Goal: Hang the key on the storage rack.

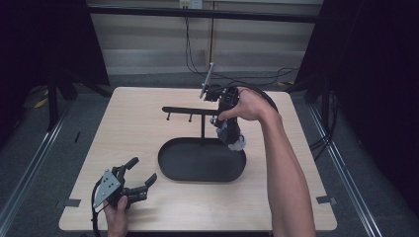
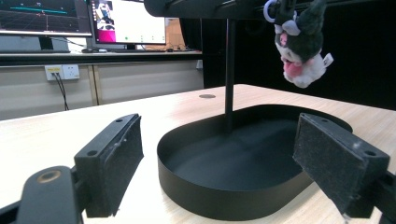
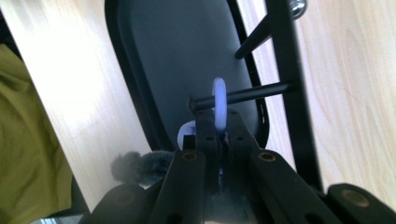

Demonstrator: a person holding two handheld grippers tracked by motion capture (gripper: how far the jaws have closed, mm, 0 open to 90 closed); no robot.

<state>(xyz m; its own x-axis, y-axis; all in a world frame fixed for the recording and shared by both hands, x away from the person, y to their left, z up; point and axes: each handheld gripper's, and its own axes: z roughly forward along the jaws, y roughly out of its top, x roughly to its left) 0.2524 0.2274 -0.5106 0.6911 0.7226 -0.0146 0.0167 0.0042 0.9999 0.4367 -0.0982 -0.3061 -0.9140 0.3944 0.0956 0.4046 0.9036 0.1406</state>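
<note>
A black stand rises from a black oval tray (image 1: 168, 170), and its crossbar (image 1: 183, 109) carries short pegs. My right gripper (image 1: 225, 124) points down at the bar's right end, shut on the white ring (image 3: 219, 100) of a small dark plush toy (image 2: 299, 51). A peg (image 3: 252, 94) appears to pass through the ring. The toy's fur (image 3: 140, 165) hangs below the jaws, over the tray. My left gripper (image 1: 143, 170) rests on the table near the front left and faces the tray. It stands open with nothing between its pads (image 2: 119, 161).
The light wooden table (image 1: 133, 123) has free room left of the tray. Cables lie on the floor beyond the far edge. Monitors (image 2: 126, 21) and a wall socket stand behind the table in the left gripper view. Yellow cloth (image 3: 28, 140) lies past the table's edge.
</note>
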